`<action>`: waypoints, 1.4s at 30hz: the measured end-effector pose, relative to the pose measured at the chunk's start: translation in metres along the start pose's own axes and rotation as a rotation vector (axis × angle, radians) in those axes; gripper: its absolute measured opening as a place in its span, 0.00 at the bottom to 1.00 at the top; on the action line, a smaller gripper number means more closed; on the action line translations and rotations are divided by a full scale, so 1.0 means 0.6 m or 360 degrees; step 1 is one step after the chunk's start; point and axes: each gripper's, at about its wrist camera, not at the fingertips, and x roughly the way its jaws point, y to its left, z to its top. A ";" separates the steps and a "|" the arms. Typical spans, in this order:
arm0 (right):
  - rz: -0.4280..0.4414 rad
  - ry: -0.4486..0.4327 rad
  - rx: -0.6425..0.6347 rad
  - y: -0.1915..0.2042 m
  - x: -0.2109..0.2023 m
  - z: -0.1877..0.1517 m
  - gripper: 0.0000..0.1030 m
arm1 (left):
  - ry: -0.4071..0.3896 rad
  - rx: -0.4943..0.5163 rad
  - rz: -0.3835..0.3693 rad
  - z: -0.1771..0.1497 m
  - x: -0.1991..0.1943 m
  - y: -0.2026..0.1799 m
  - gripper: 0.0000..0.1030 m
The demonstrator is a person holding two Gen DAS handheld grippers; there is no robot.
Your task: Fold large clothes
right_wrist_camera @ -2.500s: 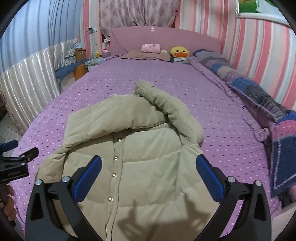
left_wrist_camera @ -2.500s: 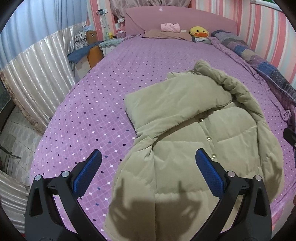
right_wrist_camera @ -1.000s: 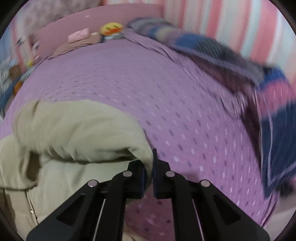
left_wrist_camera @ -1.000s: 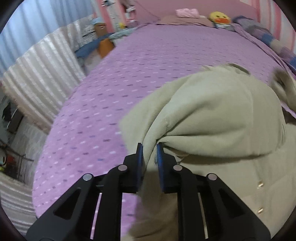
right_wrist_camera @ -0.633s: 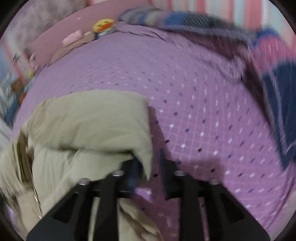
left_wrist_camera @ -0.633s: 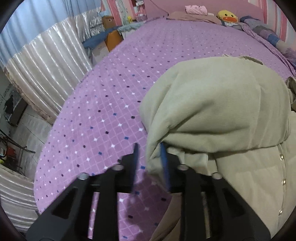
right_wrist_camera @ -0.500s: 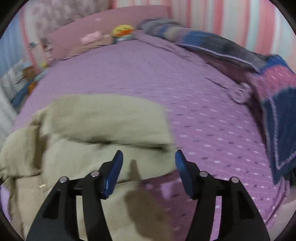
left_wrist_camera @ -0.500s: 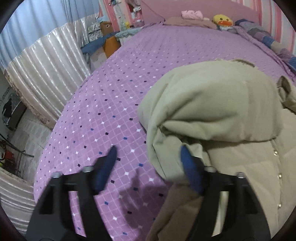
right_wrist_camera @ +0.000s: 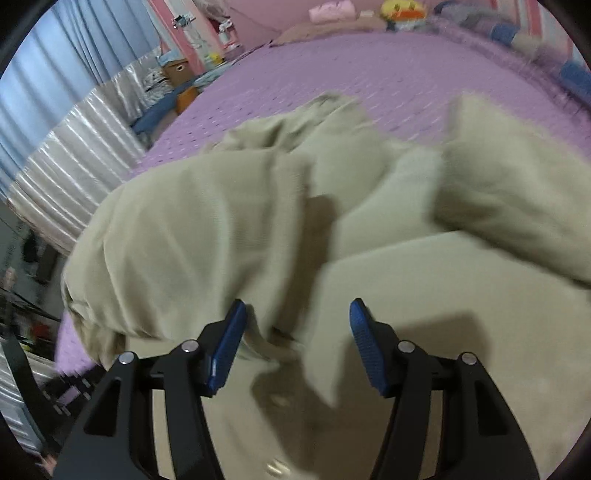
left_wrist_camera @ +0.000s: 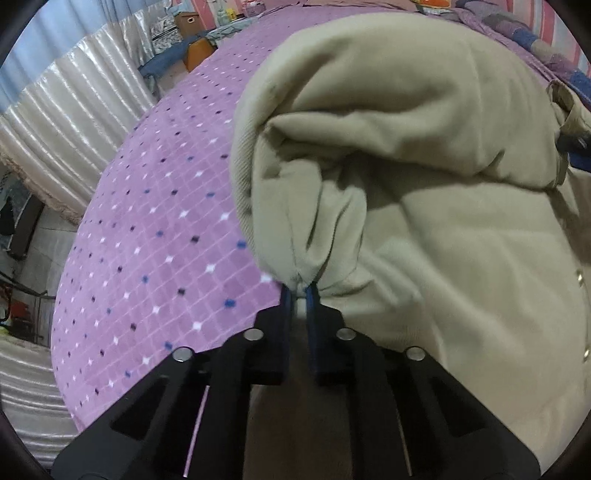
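Note:
A large olive-beige padded jacket lies on the purple dotted bedspread. My left gripper is shut on a pinched edge of the jacket's folded left side and holds the fabric lifted, bulging above the fingers. In the right wrist view the jacket fills most of the frame, with its snap buttons low in the middle. My right gripper is open just above the jacket's front, with nothing between its blue pads. The view is blurred by motion.
The bed's left edge drops to silvery curtains and blue drapes. A box and clutter stand by the far left corner. Pillows and a yellow plush lie at the headboard. A patchwork blanket runs along the right side.
My left gripper, open half a second ago, has shut on the jacket's left fold and lifted it. My right gripper stayed open and swung left over the jacket's front.

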 end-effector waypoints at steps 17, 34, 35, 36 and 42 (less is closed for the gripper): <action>-0.0585 -0.0063 -0.0132 -0.044 -0.102 0.027 0.06 | -0.0027 -0.0173 -0.0056 -0.018 -0.023 0.034 0.08; -0.0767 -0.0134 -0.0101 -0.177 -0.187 0.039 0.64 | -0.0274 0.0056 -0.0129 0.188 -0.092 -0.067 0.80; -0.0765 -0.0107 -0.0096 -0.187 -0.175 0.044 0.64 | -0.0259 0.0061 -0.0135 0.191 -0.067 -0.093 0.80; -0.0759 -0.0073 -0.0096 -0.195 -0.162 0.049 0.65 | -0.0234 0.0066 -0.0144 0.192 -0.061 -0.094 0.80; -0.0868 0.0065 -0.0190 -0.213 -0.081 0.069 0.44 | -0.0116 0.0100 -0.0132 0.187 -0.004 -0.126 0.80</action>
